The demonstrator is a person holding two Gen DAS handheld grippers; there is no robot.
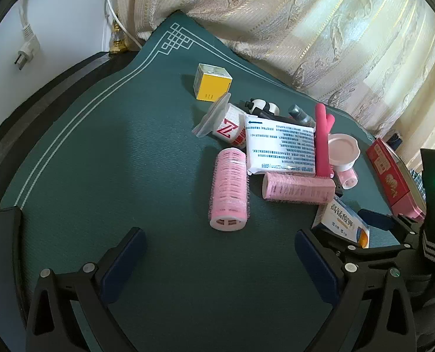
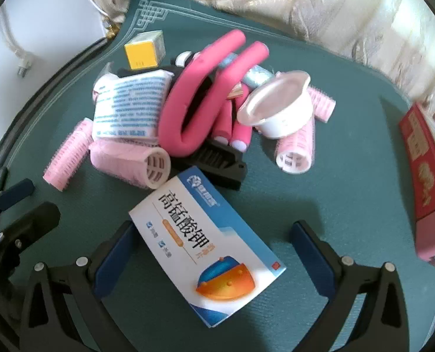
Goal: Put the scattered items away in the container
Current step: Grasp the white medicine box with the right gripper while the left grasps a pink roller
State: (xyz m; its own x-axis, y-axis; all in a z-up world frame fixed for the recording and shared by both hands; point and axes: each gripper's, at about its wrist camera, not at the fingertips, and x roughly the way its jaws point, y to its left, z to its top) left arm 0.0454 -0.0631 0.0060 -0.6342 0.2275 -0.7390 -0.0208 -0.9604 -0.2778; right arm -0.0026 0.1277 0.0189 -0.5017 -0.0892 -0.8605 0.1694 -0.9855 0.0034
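A heap of small items lies on the green mat (image 1: 129,161): pink hair rollers (image 1: 229,189) (image 2: 131,161), a white printed pack (image 1: 280,146) (image 2: 129,107), a bent pink foam curler (image 2: 200,94), a white cup (image 2: 276,108), a yellow box (image 1: 211,85) (image 2: 142,50) and a black comb (image 2: 217,161). A white and blue medicine box (image 2: 205,252) lies flat between the jaws of my open right gripper (image 2: 214,252), untouched. My left gripper (image 1: 220,252) is open and empty just short of the nearest roller. The right gripper shows in the left wrist view (image 1: 379,226).
A red and pink box (image 2: 426,184) (image 1: 392,176) lies at the right edge of the mat. A patterned curtain (image 1: 320,29) hangs behind the table. A white plug and cable (image 1: 25,52) hang on the wall at left. The mat's dark table edge (image 1: 56,82) curves along the left.
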